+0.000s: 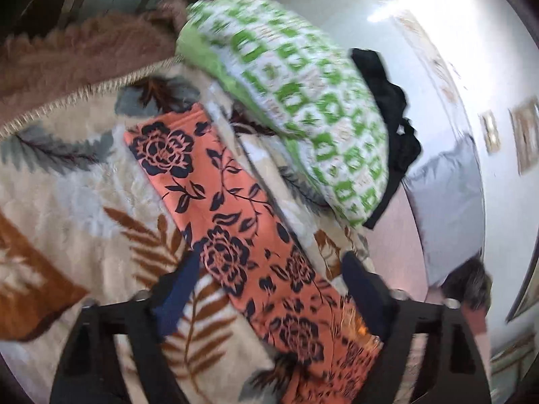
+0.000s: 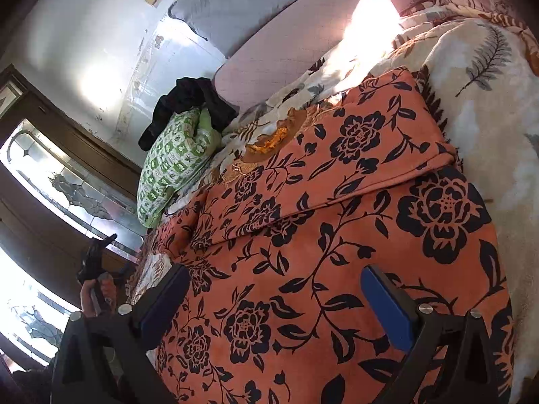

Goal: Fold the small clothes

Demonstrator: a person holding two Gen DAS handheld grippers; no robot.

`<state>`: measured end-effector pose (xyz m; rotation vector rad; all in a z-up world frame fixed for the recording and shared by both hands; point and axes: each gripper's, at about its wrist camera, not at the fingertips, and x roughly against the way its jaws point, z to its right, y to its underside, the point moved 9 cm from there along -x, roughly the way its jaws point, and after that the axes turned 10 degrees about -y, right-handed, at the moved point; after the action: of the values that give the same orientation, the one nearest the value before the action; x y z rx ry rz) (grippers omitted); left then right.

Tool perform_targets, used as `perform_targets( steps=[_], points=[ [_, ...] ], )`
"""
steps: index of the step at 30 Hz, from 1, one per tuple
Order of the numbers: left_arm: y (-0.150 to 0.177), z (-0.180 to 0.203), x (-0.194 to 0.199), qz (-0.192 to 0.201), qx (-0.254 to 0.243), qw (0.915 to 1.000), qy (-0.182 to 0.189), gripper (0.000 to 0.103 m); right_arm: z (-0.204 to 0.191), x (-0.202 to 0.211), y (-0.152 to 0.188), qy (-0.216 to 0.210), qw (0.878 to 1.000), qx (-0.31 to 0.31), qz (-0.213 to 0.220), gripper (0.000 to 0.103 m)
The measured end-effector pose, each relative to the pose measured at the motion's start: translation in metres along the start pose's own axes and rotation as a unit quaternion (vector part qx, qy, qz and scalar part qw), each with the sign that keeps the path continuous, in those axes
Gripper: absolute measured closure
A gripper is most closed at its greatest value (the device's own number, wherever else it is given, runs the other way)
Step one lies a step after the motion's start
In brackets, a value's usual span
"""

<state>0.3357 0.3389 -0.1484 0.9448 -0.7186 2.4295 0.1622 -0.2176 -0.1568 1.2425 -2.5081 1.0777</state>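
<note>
Your left gripper [image 1: 269, 269] and right gripper [image 2: 276, 289] both hovered with jaws wide, holding nothing. The orange floral garment [image 2: 337, 235] lay partly folded on the leaf-print blanket [image 1: 67, 185], beside the green pillow [image 1: 303, 101].

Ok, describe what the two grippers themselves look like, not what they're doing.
Both match: the left gripper and right gripper have black angular frames with triangular cut-outs, silver round bolt heads, and flat dark blue pads lining the jaws. No cables, markings or sleeves show.
</note>
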Motion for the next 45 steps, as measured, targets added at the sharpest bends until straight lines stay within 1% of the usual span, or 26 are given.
perform_targets(
  steps=[1,3,8,13,16,17,18,19,20,21,23,25,27,29,30,32,35,37,38,39,40,41,42,43,44,45],
  points=[
    [-0.005,-0.007,-0.012,-0.006,0.013,0.9998,-0.01,0.035,0.0,-0.001,-0.001,-0.001,1.0,0.002,0.001,0.0],
    [-0.014,-0.022,-0.029,-0.001,0.031,0.9989,-0.035,0.035,0.003,-0.004,-0.003,0.0,1.0,0.0,0.0,0.0],
    [-0.031,-0.05,-0.05,0.014,0.056,0.9957,-0.073,0.035,0.009,-0.008,-0.005,-0.003,1.0,-0.01,-0.003,0.0],
    [-0.045,-0.057,-0.064,0.03,0.076,0.9934,-0.08,0.035,0.011,-0.013,-0.006,-0.007,1.0,-0.014,-0.007,0.0],
    [-0.053,-0.057,-0.07,0.035,0.086,0.9913,-0.094,0.035,0.013,-0.014,-0.005,-0.006,1.0,-0.016,-0.008,0.0],
    [-0.054,-0.057,-0.073,0.034,0.085,0.9905,-0.103,0.039,0.014,-0.014,-0.005,-0.005,1.0,-0.017,-0.009,0.0],
    [-0.055,-0.058,-0.073,0.036,0.081,0.9886,-0.122,0.05,0.015,-0.014,-0.005,-0.003,1.0,-0.018,-0.008,0.0],
    [-0.056,-0.061,-0.076,0.032,0.07,0.9853,-0.153,0.094,0.016,-0.014,-0.005,-0.002,1.0,-0.018,-0.007,0.0],
    [-0.055,-0.063,-0.079,0.021,0.061,0.9834,-0.17,0.098,0.017,-0.013,-0.006,-0.002,1.0,-0.02,-0.005,0.0],
    [-0.056,-0.062,-0.076,0.029,0.056,0.9818,-0.179,0.098,0.018,-0.012,-0.007,-0.003,1.0,-0.021,-0.003,0.0],
    [-0.057,-0.046,-0.064,0.055,0.021,0.9783,-0.199,0.099,0.018,-0.008,-0.009,-0.004,1.0,-0.023,0.004,0.0],
    [-0.053,-0.007,-0.047,0.088,-0.038,0.974,-0.205,0.099,0.017,-0.002,-0.012,-0.009,1.0,-0.025,0.014,0.0],
    [-0.04,0.051,-0.024,0.128,-0.112,0.9672,-0.189,0.099,0.015,0.003,-0.014,-0.013,0.999,-0.027,0.023,0.0],
    [-0.013,0.121,0.001,0.162,-0.192,0.9559,-0.153,0.099,0.012,0.007,-0.015,-0.028,0.999,-0.036,0.027,0.0],
    [0.009,0.16,0.013,0.176,-0.236,0.9469,-0.13,0.099,0.011,0.009,-0.015,-0.033,0.998,-0.041,0.029,0.0],
    [0.058,0.226,0.031,0.188,-0.31,0.9283,-0.081,0.099,0.011,0.013,-0.015,-0.035,0.998,-0.045,0.034,0.0],
    [0.141,0.304,0.039,0.17,-0.386,0.9064,-0.011,0.098,0.011,0.022,-0.018,-0.037,0.997,-0.051,0.048,0.0],
    [0.2,0.337,0.026,0.135,-0.42,0.8972,0.025,0.098,0.013,0.028,-0.019,-0.037,0.996,-0.056,0.056,0.0],
    [0.234,0.348,0.01,0.099,-0.444,0.8894,0.041,0.091,0.014,0.031,-0.019,-0.038,0.996,-0.061,0.06,0.0],
    [0.269,0.353,-0.006,0.061,-0.47,0.8792,0.048,0.084,0.016,0.033,-0.02,-0.039,0.995,-0.066,0.064,0.0],
    [0.297,0.352,-0.024,0.032,-0.488,0.8714,0.041,0.06,0.019,0.035,-0.021,-0.04,0.994,-0.073,0.067,0.0],
    [0.326,0.345,-0.042,-0.007,-0.509,0.8604,0.028,0.028,0.021,0.037,-0.021,-0.041,0.993,-0.08,0.07,0.0],
    [0.348,0.334,-0.054,-0.037,-0.53,0.8473,0.016,0.025,0.024,0.039,-0.022,-0.042,0.993,-0.087,0.073,0.0],
    [0.361,0.321,-0.06,-0.045,-0.545,0.8375,0.003,0.025,0.027,0.041,-0.022,-0.043,0.992,-0.092,0.074,0.0],
    [0.366,0.309,-0.059,-0.036,-0.55,0.8346,-0.008,0.025,0.028,0.042,-0.022,-0.043,0.992,-0.095,0.075,0.0],
    [0.361,0.297,-0.059,-0.028,-0.548,0.8357,-0.02,0.025,0.029,0.044,-0.022,-0.041,0.992,-0.096,0.077,0.0]
  ],
)
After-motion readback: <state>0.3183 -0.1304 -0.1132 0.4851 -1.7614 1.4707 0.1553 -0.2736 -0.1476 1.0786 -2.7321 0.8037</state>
